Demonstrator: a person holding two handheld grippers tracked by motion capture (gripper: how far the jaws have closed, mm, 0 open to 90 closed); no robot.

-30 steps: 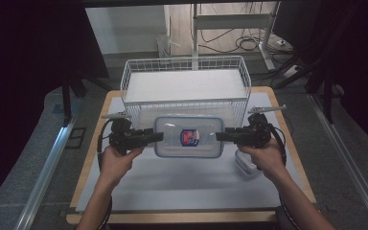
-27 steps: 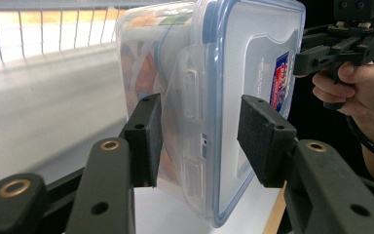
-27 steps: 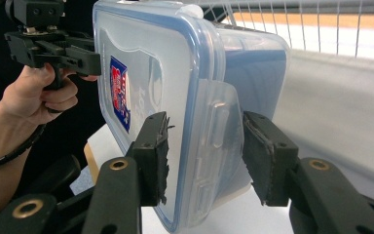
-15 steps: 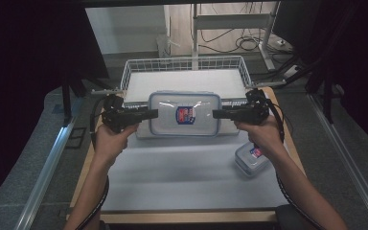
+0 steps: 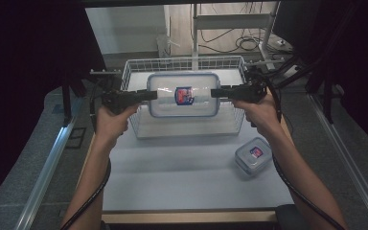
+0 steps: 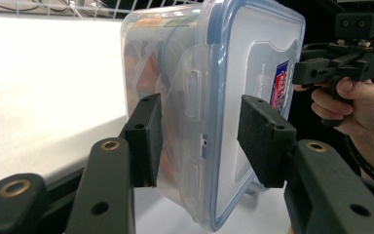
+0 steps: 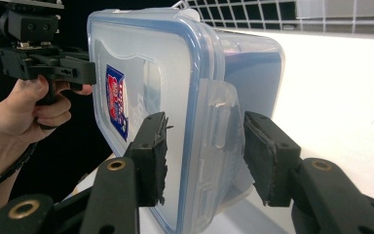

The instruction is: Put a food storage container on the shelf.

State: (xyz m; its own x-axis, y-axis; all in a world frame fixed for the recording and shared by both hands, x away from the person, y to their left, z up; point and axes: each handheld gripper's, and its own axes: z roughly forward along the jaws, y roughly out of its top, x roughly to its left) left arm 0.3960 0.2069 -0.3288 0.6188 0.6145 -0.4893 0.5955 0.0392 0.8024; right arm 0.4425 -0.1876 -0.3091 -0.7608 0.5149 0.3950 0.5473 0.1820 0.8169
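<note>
Two grippers are carrying one large clear lidded food container between them, and it is hanging in the air over the white wire basket, roughly above the basket's middle and level with its rim. Going by size, the white-topped table is lying under and in front of the basket, the basket is sitting at the table's far half, and the large container with its blue seal and red-and-blue label is hovering above the basket's pale floor. The left gripper is clamping the container's short end on the basket's left side; in the left gripper view its pads are pressing on either side of the latch flap there, one on the tub wall, one on the lid. The right gripper is doing the same at the opposite end, jaws closed on the lid edge and latch. A small lidded container is sitting on the table in front of the basket's right corner, well apart from both hands. The step in hand appears to be the carry into the basket, with the lowering not yet begun. The next move likely calls for both hands sinking together, keeping the container level, until it is resting on the basket floor, and only then spreading the jaws.
</note>
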